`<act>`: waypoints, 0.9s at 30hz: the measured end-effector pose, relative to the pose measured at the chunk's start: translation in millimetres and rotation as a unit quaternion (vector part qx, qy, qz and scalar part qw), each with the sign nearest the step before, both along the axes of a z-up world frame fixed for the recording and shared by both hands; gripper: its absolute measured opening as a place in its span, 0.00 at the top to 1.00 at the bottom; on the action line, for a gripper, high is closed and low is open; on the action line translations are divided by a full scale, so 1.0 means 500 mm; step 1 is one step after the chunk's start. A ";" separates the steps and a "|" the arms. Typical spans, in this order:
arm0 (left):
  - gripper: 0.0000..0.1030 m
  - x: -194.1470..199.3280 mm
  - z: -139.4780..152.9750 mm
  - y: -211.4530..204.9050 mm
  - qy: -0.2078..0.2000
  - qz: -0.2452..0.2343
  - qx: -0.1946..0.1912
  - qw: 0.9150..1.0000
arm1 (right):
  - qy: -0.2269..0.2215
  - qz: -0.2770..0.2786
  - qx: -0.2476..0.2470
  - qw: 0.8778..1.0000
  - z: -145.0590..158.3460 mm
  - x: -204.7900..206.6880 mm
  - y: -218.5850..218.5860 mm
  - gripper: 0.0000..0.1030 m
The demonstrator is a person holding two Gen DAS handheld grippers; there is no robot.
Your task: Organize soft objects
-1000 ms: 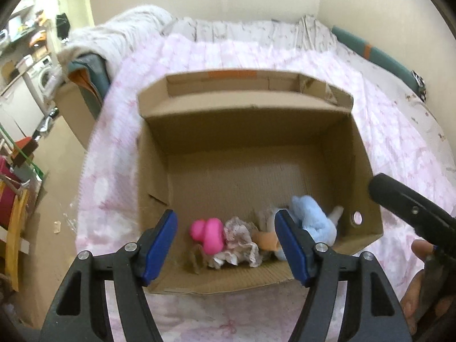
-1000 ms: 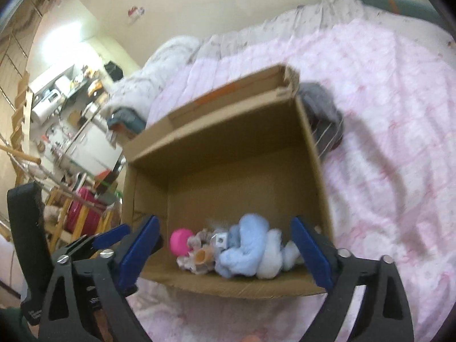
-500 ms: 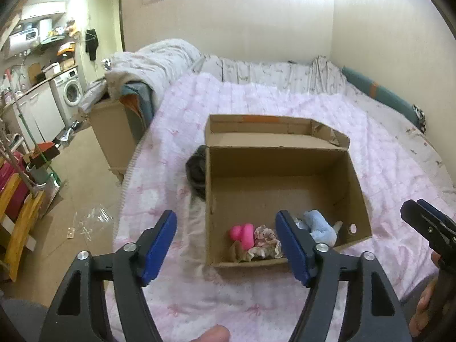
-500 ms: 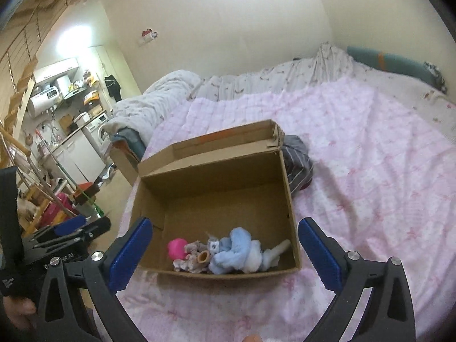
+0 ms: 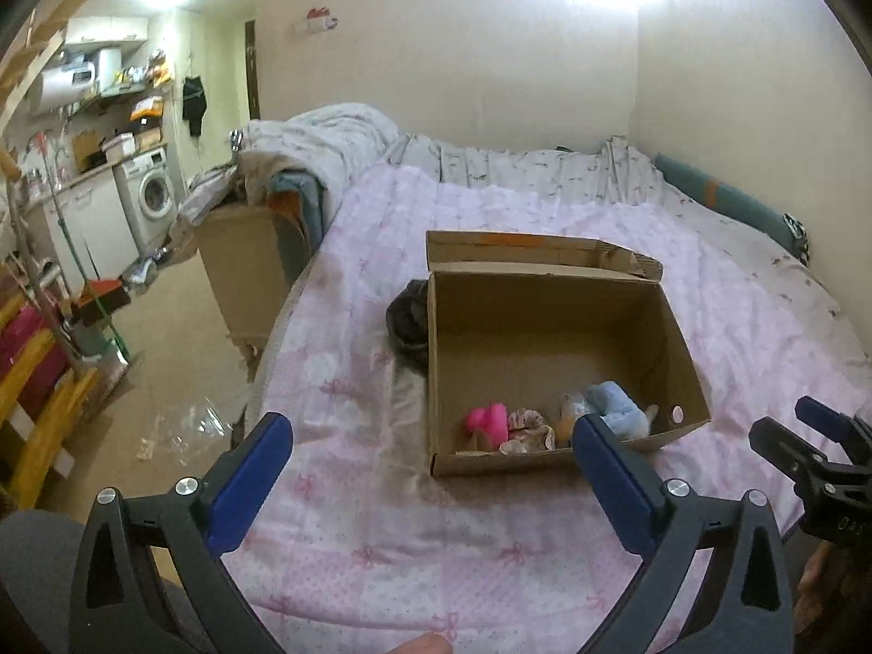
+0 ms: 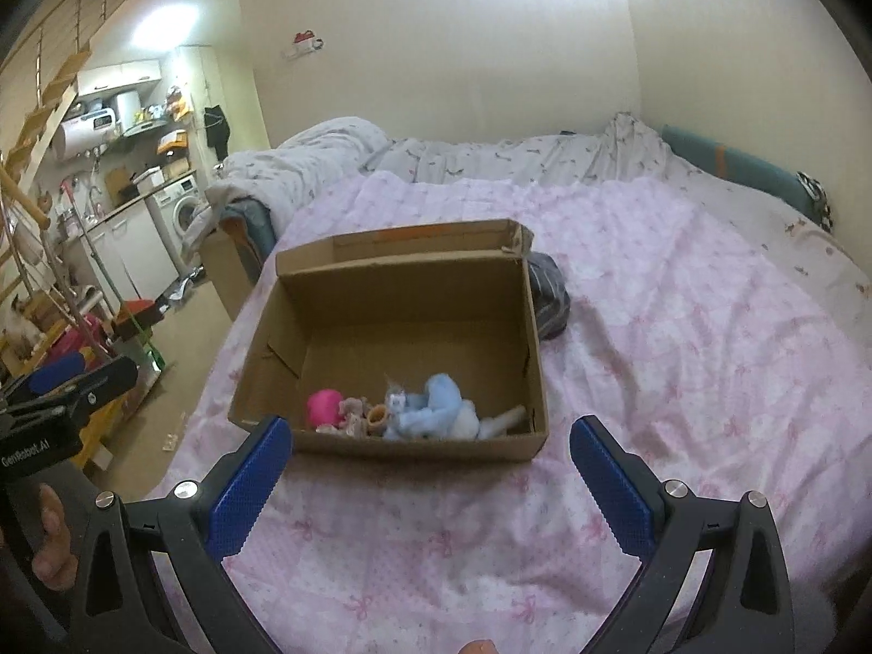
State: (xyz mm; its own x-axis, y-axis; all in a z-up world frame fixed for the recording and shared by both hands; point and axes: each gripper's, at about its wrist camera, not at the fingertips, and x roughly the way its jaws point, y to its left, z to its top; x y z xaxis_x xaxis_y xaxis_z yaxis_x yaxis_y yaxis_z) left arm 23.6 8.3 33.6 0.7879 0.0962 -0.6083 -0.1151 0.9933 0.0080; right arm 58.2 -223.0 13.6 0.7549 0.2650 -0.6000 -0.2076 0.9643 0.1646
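An open cardboard box (image 5: 550, 272) (image 6: 406, 259) sits on a pink bedspread. Along its near wall lie a pink soft toy (image 5: 486, 421) (image 6: 323, 406), a small frilly patterned toy (image 5: 526, 428) (image 6: 357, 415) and a light blue plush (image 5: 616, 409) (image 6: 438, 409). My left gripper (image 5: 430, 455) is open and empty, held back from the box's near side. My right gripper (image 6: 430, 455) is open and empty, also short of the box. Each gripper shows at the edge of the other's view.
A dark cloth (image 5: 407, 319) (image 6: 547, 294) lies against the box's far-side wall. A rumpled grey duvet (image 5: 327, 136) lies at the bed's head. A wooden cabinet (image 5: 245, 267) stands left of the bed. Kitchen units and a washing machine (image 5: 152, 191) stand far left.
Both grippers have pulled well back and up from the box, which now looks small and far. The toys inside lie as before.
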 end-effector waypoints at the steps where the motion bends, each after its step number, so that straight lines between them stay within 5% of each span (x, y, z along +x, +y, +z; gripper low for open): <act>1: 0.01 0.002 -0.004 0.002 0.003 0.004 -0.003 1.000 | -0.002 0.000 0.000 1.000 -0.002 0.001 0.001 0.00; 27: 0.01 0.015 -0.031 0.008 0.025 -0.008 -0.026 0.999 | 0.020 -0.001 -0.018 1.000 -0.022 0.007 0.028 0.00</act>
